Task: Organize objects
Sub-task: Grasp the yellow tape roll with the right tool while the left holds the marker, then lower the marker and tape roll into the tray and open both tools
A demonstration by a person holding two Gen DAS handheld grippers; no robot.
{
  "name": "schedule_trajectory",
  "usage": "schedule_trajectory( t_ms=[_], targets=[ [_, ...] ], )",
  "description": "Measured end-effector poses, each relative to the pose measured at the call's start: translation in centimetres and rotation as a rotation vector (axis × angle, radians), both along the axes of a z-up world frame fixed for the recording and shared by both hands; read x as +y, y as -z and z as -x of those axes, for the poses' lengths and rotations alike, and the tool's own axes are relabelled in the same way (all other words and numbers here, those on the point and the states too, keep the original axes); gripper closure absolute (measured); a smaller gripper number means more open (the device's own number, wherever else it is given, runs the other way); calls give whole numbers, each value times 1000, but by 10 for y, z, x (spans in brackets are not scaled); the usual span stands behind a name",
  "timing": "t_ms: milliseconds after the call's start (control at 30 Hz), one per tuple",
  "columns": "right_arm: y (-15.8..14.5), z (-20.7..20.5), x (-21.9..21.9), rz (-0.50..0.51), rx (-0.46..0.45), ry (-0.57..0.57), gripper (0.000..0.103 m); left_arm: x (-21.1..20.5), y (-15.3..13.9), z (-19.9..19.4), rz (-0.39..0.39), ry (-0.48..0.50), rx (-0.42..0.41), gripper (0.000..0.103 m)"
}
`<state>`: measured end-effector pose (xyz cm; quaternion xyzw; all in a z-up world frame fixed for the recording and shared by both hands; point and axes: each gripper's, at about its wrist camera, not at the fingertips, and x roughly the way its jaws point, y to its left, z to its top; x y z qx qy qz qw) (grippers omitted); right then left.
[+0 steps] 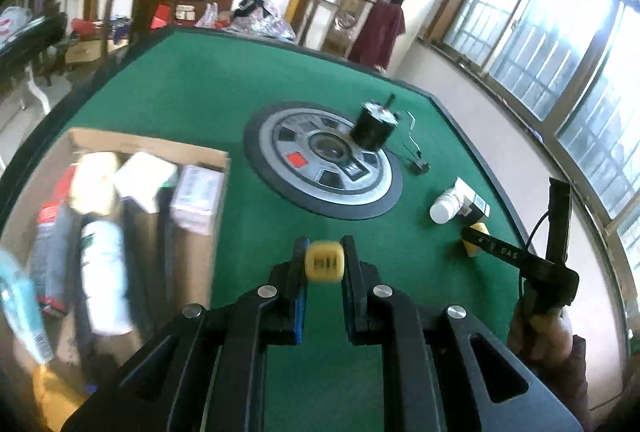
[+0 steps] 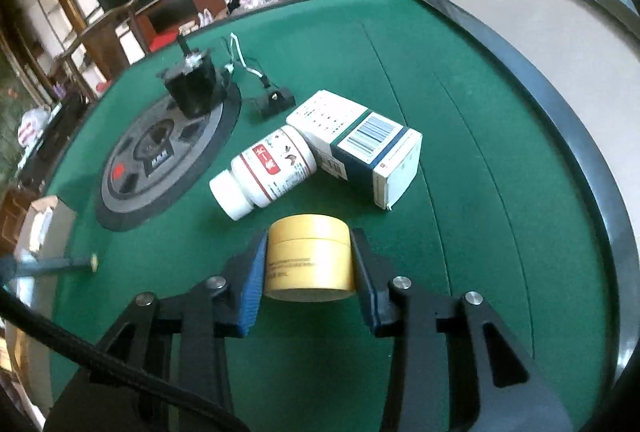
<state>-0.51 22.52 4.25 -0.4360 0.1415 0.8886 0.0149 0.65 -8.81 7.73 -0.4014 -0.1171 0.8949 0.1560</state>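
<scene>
Oddly, little writing reads clearly: the left gripper (image 1: 324, 264) clamps a small yellow cube (image 1: 325, 260) with a blurred mark; the right gripper (image 2: 308, 260) brackets a squat yellow jar (image 2: 309, 256), whether squeezing it I cannot tell; a white pill bottle (image 2: 264, 171) carries red characters.

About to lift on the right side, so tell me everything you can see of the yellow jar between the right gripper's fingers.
The yellow jar is a squat, round tub, apparently plastic, with a lid seam around its upper part and small print lower down. It stands upright on the green table, lid on. It sits between the right gripper pads; whether they press it is unclear. The white bottle lies just beyond it, apart.
</scene>
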Motion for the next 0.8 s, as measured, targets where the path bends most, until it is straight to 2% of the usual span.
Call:
schedule_trajectory(
  t_ms=[167, 400, 500, 633, 800],
  targets=[
    [-8, -16, -4, 77, 26, -15, 66, -33, -9, -22, -38, -55, 35, 91],
    [-40, -38, -62, 76, 86, -161, 66, -88, -26, -62, -109, -131, 102, 91],
    [-57, -46, -100, 89, 108, -259, 65, -111, -31, -77, -127, -161, 122, 91],
    [-64, -46, -157, 131, 105, -390, 65, -148, -29, -97, -144, -213, 124, 91],
    [-55, -49, -234, 174, 61, -547, 65, -184, -21, -117, -145, -249, 93, 91]
  ],
)
